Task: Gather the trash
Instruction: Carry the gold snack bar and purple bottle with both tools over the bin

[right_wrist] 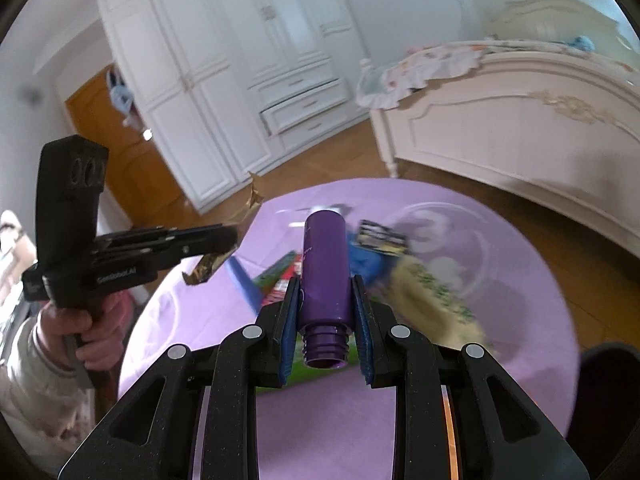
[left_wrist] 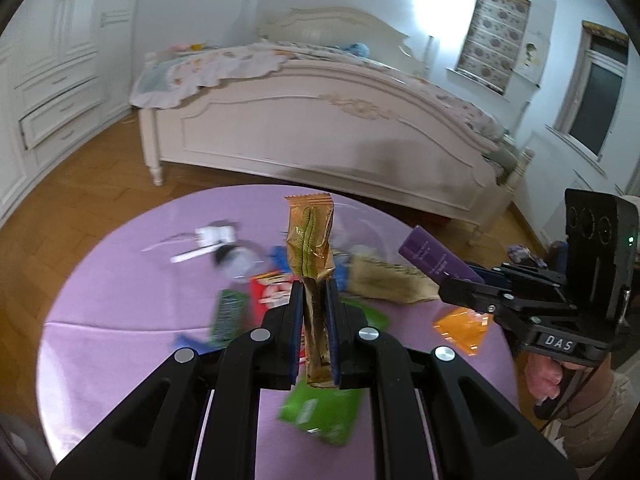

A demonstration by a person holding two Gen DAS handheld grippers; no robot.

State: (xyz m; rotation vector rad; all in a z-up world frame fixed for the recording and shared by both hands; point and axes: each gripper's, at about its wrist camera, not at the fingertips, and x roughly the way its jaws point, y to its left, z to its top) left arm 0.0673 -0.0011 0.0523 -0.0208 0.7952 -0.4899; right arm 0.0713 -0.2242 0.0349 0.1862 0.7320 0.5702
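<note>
I'm pinching the crinkly gold foil snack wrapper (left_wrist: 310, 248) upright in the left tool (left_wrist: 314, 336) and clamping the capless purple plastic bottle (right_wrist: 325, 276) in the right tool (right_wrist: 326, 320), both lifted off the lilac round tabletop (left_wrist: 120, 320), probably for binning together.

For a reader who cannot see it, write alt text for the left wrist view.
The left gripper pinches a gold wrapper upright over a purple table strewn with wrappers. At right, the right gripper holds a purple bottle; a bed stands behind.
</note>
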